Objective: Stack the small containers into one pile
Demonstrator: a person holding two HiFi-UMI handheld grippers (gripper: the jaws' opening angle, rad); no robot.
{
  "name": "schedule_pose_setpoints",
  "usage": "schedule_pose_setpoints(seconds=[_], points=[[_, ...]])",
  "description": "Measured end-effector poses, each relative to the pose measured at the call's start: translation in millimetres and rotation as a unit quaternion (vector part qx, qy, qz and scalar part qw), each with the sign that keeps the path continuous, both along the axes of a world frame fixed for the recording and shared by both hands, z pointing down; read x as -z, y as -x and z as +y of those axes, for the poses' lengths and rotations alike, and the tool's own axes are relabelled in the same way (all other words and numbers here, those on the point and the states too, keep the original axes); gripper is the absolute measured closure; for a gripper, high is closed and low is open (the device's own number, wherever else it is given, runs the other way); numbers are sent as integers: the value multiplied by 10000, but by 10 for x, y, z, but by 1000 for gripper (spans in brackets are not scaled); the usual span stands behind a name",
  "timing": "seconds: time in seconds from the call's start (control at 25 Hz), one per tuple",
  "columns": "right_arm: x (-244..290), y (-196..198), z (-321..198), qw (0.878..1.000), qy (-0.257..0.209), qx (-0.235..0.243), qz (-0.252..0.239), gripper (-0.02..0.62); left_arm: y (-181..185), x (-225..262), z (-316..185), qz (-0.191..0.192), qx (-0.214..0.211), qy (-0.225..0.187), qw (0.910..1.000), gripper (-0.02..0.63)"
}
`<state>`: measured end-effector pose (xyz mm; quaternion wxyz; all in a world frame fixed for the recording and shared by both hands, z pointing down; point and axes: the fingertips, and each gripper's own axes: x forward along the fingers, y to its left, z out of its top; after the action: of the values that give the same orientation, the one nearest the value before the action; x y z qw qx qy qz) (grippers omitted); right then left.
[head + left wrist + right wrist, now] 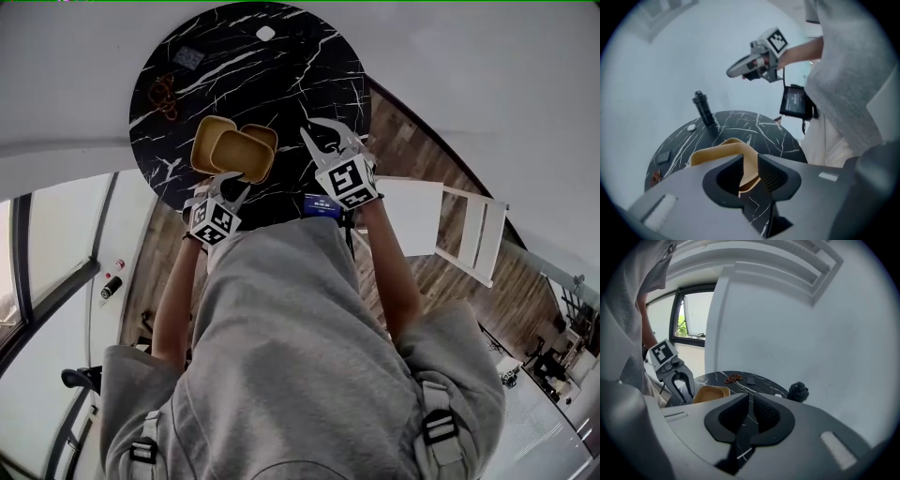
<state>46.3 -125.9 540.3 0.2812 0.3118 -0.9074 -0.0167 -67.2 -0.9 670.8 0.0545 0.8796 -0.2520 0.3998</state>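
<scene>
Tan shallow containers point(234, 150) lie overlapping in a loose pile near the front edge of the round black marble table point(300, 75). My left gripper point(228, 180) is at the pile's near edge. In the left gripper view its jaws point(749, 161) stand apart, open, with a container's rim point(740, 157) in the gap between them. My right gripper point(323, 131) hovers to the right of the pile, a little open, with nothing between its fingers point(751, 401). The right gripper view shows the containers point(710, 392) and the left gripper point(679, 380) at its left.
A black cylinder point(704, 108) stands at the table's far side, with a small white disc point(265, 34) beside it. A reddish-brown item point(164, 94) and a dark flat piece point(187, 56) lie far left. A white chair point(441, 225) stands right of the table.
</scene>
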Motion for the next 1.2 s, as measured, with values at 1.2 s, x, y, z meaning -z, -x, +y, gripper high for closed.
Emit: schedule_pose_setpoints(seconds=[1.2], points=[[-1718,820,-286,8847,4514,-1102,373,573,670,-62,-320,1582,2966,685,9393,518]])
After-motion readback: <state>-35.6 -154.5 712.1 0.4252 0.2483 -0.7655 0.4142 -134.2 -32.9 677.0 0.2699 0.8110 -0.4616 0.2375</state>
